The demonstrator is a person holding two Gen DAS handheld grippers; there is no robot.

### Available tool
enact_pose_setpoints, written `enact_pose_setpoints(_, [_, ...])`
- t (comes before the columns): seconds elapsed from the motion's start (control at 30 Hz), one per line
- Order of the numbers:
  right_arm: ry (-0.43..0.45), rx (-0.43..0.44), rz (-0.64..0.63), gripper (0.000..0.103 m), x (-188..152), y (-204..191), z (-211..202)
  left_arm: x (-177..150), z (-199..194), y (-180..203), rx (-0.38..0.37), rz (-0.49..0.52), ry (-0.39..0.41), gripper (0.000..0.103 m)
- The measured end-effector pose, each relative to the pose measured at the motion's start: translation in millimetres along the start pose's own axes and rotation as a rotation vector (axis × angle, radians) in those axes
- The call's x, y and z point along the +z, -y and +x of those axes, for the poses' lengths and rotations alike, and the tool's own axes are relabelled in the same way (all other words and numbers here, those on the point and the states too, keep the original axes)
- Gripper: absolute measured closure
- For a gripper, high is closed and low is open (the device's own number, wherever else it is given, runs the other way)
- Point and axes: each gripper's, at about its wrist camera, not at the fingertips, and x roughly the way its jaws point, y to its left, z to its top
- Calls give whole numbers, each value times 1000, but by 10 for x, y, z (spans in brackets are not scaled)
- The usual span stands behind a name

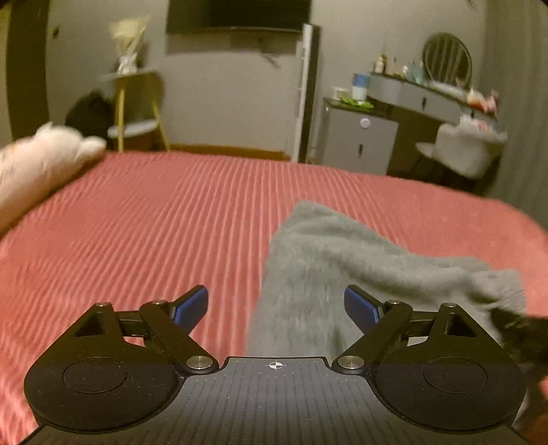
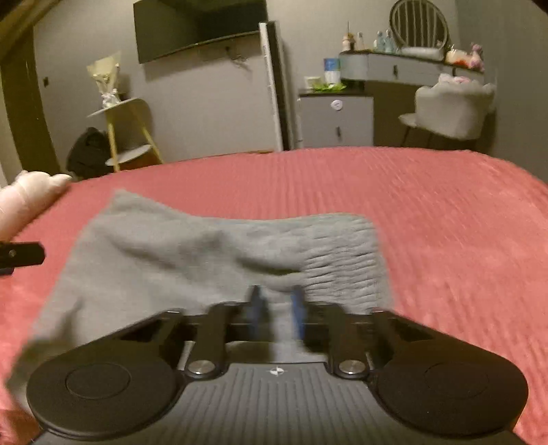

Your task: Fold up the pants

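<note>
Two blue-padded fingers of the left gripper (image 1: pixel 275 308) spread wide in the left wrist view, nothing between them. Beneath and ahead, grey pants (image 1: pixel 342 267) lying on the red ribbed bedspread (image 1: pixel 154 222), running from under the right-hand finger up and rightward across the bed. At the right edge, a dark blurred shape (image 1: pixel 524 332) touching the grey fabric; cannot tell what it is. Far left, a pale pillow (image 1: pixel 41 161) on the bed. Beyond the bed, a yellow-legged side table (image 1: pixel 133 106), a grey cabinet (image 1: pixel 359 140) and a dressing table with a round mirror (image 1: pixel 445 58).

From the right wrist view, right gripper (image 2: pixel 277 308) with fingers drawn close together, pinching a raised fold of the pants (image 2: pixel 205 256); blurred by motion. Fabric spread crumpled across the bedspread (image 2: pixel 445 222), ribbed waistband (image 2: pixel 342 253) toward the right. At the left edge, a black part of the other tool (image 2: pixel 20 255), just beside the cloth. Pillow (image 2: pixel 27 202) at far left, wall-mounted dark screen (image 2: pixel 198 27) on the back wall.
</note>
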Motion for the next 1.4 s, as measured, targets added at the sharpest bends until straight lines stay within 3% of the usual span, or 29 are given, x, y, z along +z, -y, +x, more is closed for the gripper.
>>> enact_pose_setpoints(0.07, [0,22,35,103,-4,79,16,-52,203,125,49,75,2,11])
enact_pose_setpoints(0.13, [25,-3,-50,103,-61,-37,25,-153,412,159,100,116,-51,5])
enact_pose_setpoints(0.23, [58,-22,-123,103,-142,-86,127,-288,671,74,98,45,-81,0])
enact_pose_setpoints(0.33, [78,17,-88,103,-159,3,202,-391,676,35,83,24,-43,0])
enact_pose_setpoints(0.5, [75,54,-50,103,-157,51,87,-419,411,154,139,152,2,0])
enact_pose_setpoints(0.6, [-25,179,184,97,-68,322,-132,-510,192,114,75,199,-31,0])
enact_pose_setpoints(0.7, [-84,311,410,73,-152,584,-362,-590,49,-12,-24,170,-100,0])
enact_pose_setpoints(0.8, [-134,271,340,71,-212,547,-551,-678,47,-152,-114,126,-188,0])
enact_pose_setpoints(0.9, [-197,223,281,72,-176,522,-626,-655,122,-338,-157,35,-251,0])
enact_pose_setpoints(1.03, [-225,248,307,71,-47,644,-694,-533,75,-521,-167,-29,-253,0])
enact_pose_setpoints(1.07, [-219,231,305,65,-46,666,-716,-566,36,-524,-170,-28,-252,0])
enact_pose_setpoints(1.13, [-208,146,289,4,-88,723,-734,-575,36,-591,-186,-45,-259,0])
enact_pose_setpoints(1.2, [-228,154,294,5,-156,817,-673,-557,74,-639,-237,-93,-285,0])
enact_pose_setpoints(1.33, [-336,282,476,5,-270,1094,-396,-468,167,-568,-316,-135,-302,0])
enact_pose_setpoints(1.4, [-359,316,507,5,-290,1158,-259,-417,294,-503,-335,-133,-329,0])
